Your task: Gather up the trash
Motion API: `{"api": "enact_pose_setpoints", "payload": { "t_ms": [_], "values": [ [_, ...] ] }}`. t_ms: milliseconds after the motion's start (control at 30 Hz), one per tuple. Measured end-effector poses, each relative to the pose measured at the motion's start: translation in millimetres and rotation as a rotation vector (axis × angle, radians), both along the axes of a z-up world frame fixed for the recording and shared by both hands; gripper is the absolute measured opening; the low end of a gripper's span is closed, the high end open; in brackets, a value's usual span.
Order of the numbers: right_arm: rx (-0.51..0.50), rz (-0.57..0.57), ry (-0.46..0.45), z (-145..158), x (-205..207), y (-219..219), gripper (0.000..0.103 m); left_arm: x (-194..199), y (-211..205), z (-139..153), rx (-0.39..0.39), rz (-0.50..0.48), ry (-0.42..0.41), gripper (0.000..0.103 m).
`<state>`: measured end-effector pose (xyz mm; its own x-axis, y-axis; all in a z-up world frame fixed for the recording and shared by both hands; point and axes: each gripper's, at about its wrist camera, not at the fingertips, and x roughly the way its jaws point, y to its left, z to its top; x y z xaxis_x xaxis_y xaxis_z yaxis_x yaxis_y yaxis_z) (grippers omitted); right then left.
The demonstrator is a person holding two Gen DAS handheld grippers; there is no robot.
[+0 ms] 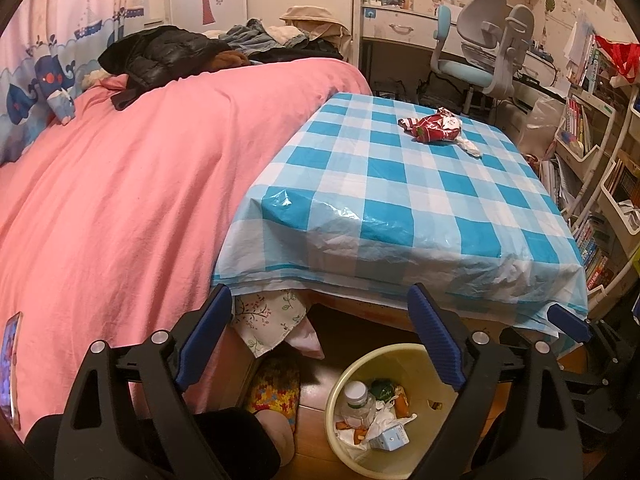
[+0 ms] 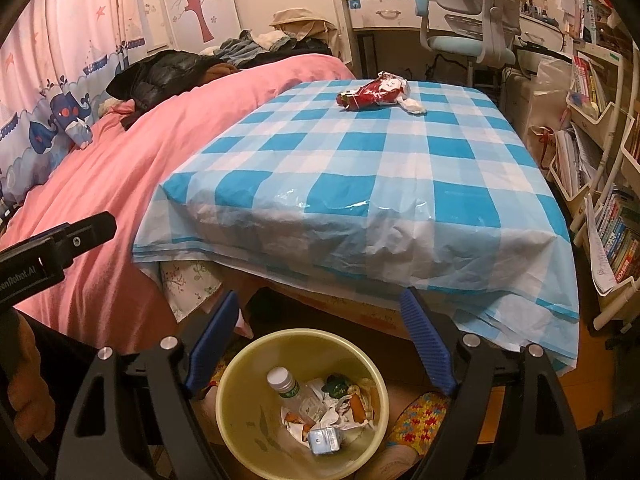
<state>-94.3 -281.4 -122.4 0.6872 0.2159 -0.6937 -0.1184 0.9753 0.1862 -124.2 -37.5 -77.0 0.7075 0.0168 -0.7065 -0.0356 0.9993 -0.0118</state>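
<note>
A crumpled red and white wrapper (image 1: 432, 125) lies at the far side of the table with the blue checked cloth (image 1: 400, 200), with a white scrap (image 1: 470, 146) beside it. Both show in the right wrist view: the wrapper (image 2: 376, 94) and the scrap (image 2: 414, 106). A yellow bin (image 1: 344, 384) on the floor under the table's near edge holds a plastic bottle (image 1: 358, 400), a small carton and crumpled paper; it also shows in the right wrist view (image 2: 236, 400). My left gripper (image 1: 320, 340) is open and empty above the bin. My right gripper (image 2: 320, 340) is open and empty above it too.
A bed with a pink cover (image 1: 120, 200) runs along the left, with dark clothes (image 1: 160, 56) piled at its far end. A desk chair (image 1: 480, 52) stands behind the table. Bookshelves (image 1: 600, 200) line the right. Feet in patterned slippers (image 1: 276, 392) are by the bin.
</note>
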Motion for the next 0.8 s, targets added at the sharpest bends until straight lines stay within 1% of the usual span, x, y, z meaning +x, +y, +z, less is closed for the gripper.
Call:
{"api": "enact_pose_setpoints", "payload": {
  "t_ms": [800],
  "values": [
    [-0.006, 0.005, 0.004, -1.6, -0.4, 2.4, 0.079, -0.2, 0.3, 0.1, 0.000, 0.002, -0.002, 0.087]
  ]
}}
